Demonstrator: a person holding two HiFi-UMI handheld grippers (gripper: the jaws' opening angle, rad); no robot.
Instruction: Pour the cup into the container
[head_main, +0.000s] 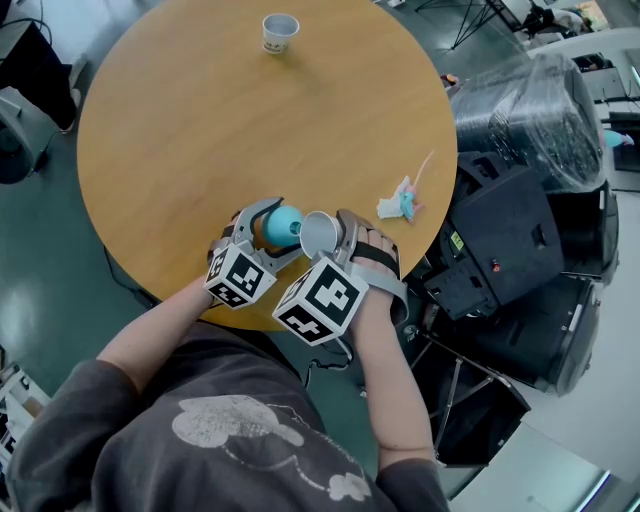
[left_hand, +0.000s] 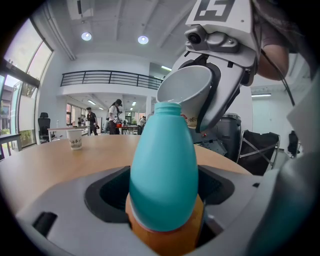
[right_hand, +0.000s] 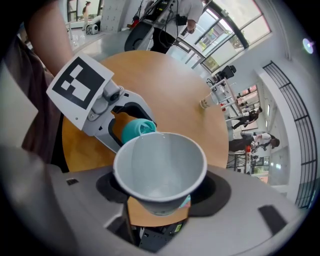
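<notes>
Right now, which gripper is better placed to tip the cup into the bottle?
Right. The right gripper is shut on the paper cup, tilted with its rim at the mouth of the teal bottle. The left gripper is shut on that bottle and only needs to steady it.

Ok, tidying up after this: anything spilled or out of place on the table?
No spill shows. Only a small crumpled white, teal and pink scrap lies loose near the table's right edge, far from the spare cup.

My container (left_hand: 164, 180) is teal above, orange at the base. My cup (right_hand: 160, 172) is pale grey-white inside; the table (head_main: 200, 120) is tan wood.
</notes>
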